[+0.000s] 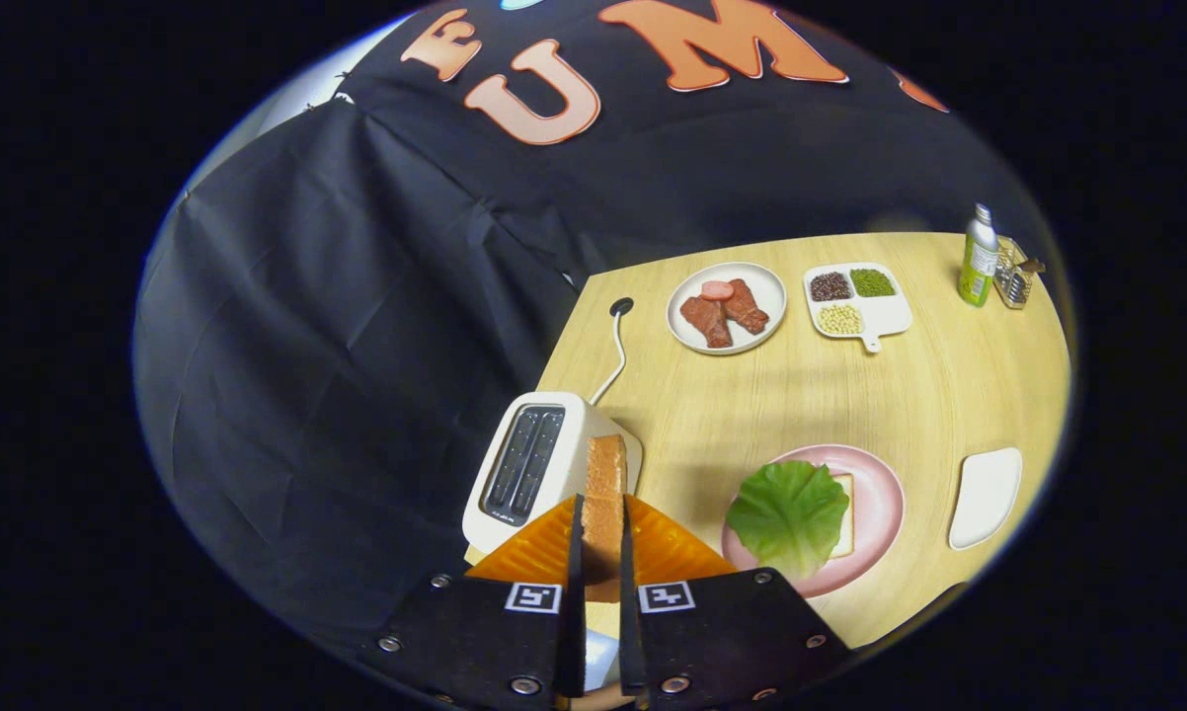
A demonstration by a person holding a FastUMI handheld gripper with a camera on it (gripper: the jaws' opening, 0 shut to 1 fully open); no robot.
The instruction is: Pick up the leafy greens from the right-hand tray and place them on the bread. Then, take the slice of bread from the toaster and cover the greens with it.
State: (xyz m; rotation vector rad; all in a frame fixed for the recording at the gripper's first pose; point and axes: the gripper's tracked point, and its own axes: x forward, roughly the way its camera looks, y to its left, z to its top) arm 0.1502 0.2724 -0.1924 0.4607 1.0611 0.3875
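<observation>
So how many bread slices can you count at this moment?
2. One bread slice stands on edge, gripped between the fingers, beside the toaster. The other lies on the pink plate, mostly covered by the lettuce leaf. More could be hidden under the leaf.

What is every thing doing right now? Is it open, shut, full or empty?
Gripper: shut on the bread slice.
Bread slice: held upright on its edge between the fingers, out of the toaster.
Toaster: slots empty, cord attached.
Lettuce leaf: lying on the bread on the pink plate, uncovered.
Small white tray: empty.
White plate: holds meat pieces.
Divided dish: three sections filled.
Bottle: upright.
</observation>
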